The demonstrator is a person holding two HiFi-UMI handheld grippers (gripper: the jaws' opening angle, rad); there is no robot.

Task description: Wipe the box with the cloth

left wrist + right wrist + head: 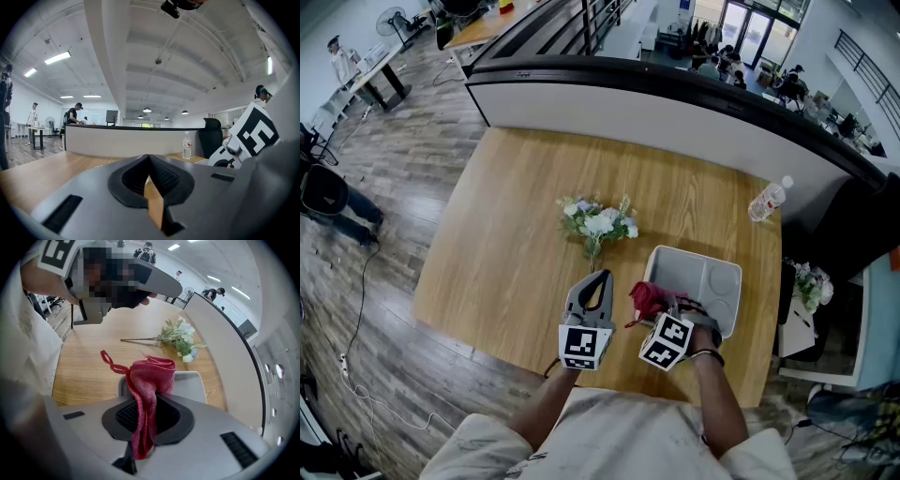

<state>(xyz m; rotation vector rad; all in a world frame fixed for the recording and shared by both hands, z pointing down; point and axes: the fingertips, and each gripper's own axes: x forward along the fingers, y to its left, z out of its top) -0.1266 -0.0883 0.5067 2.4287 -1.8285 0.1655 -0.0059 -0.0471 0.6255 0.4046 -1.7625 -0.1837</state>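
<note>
**Two grippers, one cloth at the box rim**

The right gripper is clamped on the red cloth — the fabric bunches up out of its jaws, with a loose loop trailing aside. It sits at the near-left rim of the grey box on the desk; whether cloth and box touch is hard to say. The left gripper has its jaws pressed together on nothing — it is just beside the right one. Flowers lie beyond them, and a water bottle stands near the far corner.

Open office: reception counter, desks.
</note>
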